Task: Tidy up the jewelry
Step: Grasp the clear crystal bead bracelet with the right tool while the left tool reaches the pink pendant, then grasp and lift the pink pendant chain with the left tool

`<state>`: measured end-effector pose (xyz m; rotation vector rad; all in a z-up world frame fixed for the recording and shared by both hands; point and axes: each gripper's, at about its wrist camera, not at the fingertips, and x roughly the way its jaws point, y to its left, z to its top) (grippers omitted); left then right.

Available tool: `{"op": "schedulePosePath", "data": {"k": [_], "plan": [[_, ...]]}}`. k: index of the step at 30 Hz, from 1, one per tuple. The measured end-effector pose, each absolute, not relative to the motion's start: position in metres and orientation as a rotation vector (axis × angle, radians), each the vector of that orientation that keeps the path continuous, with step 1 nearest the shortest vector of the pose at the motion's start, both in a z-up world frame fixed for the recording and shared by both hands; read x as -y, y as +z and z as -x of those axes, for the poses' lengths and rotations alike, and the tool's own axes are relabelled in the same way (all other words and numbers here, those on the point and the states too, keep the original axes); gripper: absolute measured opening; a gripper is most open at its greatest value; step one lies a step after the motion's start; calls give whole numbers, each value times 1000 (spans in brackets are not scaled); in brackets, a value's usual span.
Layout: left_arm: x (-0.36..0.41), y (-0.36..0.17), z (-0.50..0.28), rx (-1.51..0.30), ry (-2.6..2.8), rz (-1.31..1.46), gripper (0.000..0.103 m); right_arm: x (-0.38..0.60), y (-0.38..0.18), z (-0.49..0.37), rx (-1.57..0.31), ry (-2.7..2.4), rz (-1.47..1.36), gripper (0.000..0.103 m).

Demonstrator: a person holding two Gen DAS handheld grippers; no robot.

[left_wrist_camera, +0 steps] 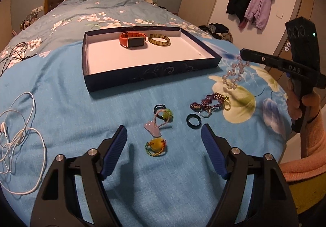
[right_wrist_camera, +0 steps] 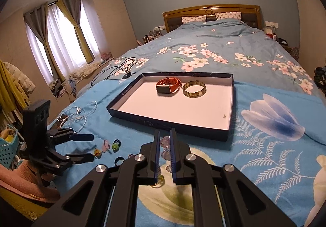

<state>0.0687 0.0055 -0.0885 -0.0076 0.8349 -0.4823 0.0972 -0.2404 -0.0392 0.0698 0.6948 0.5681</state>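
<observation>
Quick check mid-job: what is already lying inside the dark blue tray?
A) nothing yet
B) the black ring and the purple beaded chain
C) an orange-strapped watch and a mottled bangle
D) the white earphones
C: the tray holds only the orange-strapped watch and the mottled bangle, side by side near its far wall.

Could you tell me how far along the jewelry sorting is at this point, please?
Done: the orange watch and the green bangle lie in the box. In hand: the right gripper is shut on the clear bead bracelet, held above the bedspread. Left: the yellow charm, pink pendant, green bead ring, black ring and purple beaded piece. The left gripper hovers open over them.
</observation>
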Motion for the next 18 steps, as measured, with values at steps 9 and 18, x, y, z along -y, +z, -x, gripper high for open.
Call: {"op": "schedulePosePath", "data": {"k": [9,18], "plan": [[8,-102,-90,-915,-463,-31,34,237,-42,-97,-698,581,-79,8],[7,-100,-89,-904,-445,-34,24,235,-42,-101,-694,589,-93,8]]}}
